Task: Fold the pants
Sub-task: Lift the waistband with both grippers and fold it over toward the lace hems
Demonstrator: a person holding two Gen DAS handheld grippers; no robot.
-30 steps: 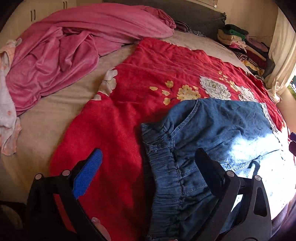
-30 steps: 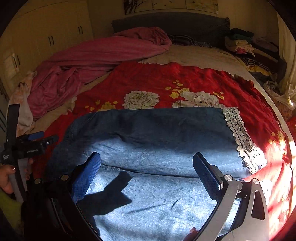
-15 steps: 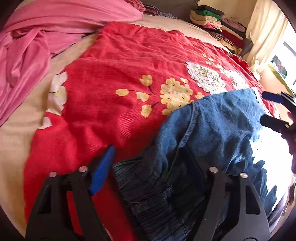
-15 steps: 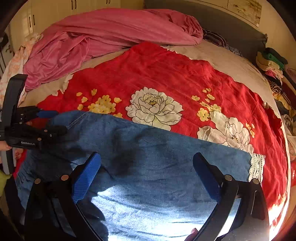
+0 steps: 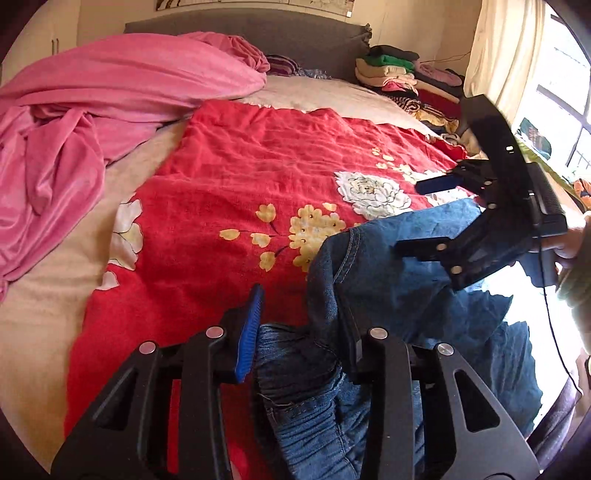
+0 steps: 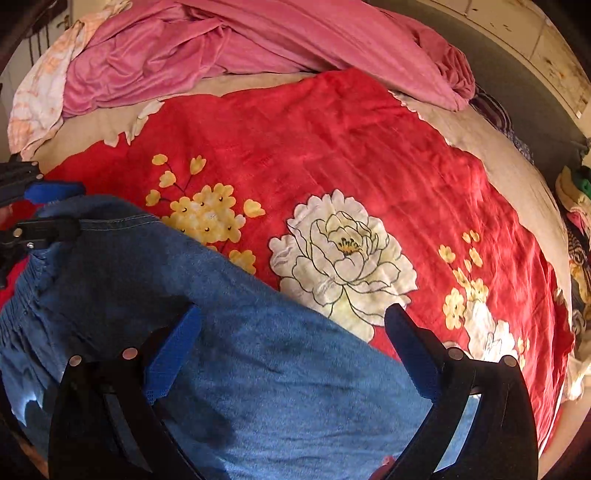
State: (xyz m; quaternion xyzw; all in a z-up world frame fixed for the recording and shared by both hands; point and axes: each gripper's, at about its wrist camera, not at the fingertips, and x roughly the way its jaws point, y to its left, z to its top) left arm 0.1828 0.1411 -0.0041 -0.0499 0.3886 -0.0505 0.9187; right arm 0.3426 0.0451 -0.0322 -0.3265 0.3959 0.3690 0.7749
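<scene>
Blue denim pants lie on a red flowered blanket on the bed. My left gripper straddles the gathered waistband, its jaws partly closed around a raised fold of denim, with a gap still showing beside the blue pad. My right gripper is open, low over the middle of the pants, holding nothing. It shows in the left wrist view to the right, jaws apart above the denim. The left gripper shows at the left edge of the right wrist view.
A pink sheet is heaped at the bed's far left. Folded clothes are stacked at the far right by the grey headboard. A curtain and window are on the right. A beige sheet borders the blanket.
My left gripper has narrowed around the waistband and lifted a fold of denim. My right gripper has moved forward and lower over the pants, still open, closer to the left one.
</scene>
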